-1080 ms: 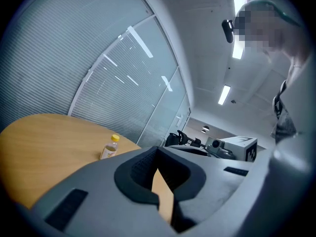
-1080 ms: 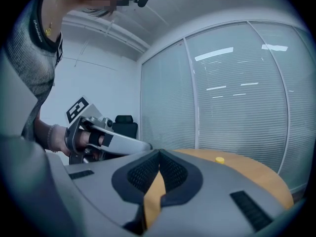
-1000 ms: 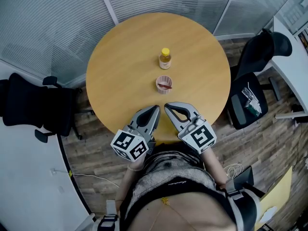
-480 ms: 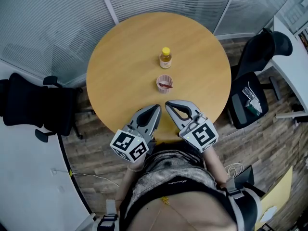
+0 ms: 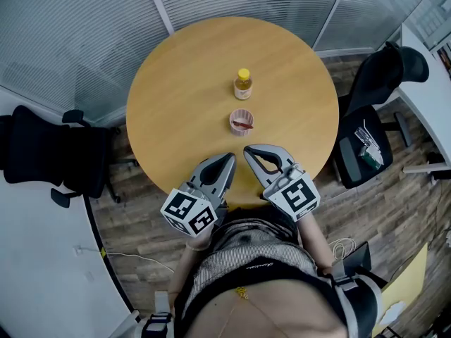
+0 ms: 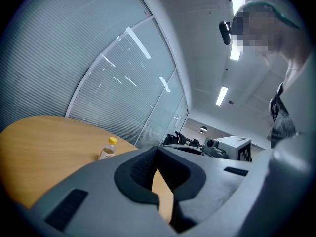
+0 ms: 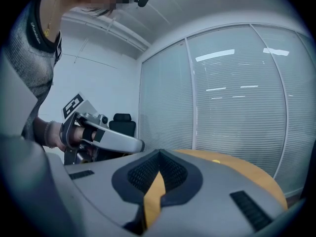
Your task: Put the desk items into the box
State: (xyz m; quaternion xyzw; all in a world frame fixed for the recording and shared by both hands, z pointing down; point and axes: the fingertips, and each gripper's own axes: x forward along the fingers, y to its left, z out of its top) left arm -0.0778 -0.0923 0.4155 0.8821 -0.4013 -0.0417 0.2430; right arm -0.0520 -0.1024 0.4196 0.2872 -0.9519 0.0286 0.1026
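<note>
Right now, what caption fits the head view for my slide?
Shut, the left gripper and right gripper hover by a round table with a bottle and a cup.

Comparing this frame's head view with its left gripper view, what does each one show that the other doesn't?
Only the head view: a small cup with something red in it, and the plank floor. Only the left gripper view: ceiling lights, and a close look along the left tool, jaws closed tip to tip with nothing between them. Both: the round wooden table, the yellow-capped bottle, the left tool and the right tool. Neither shows a box.
</note>
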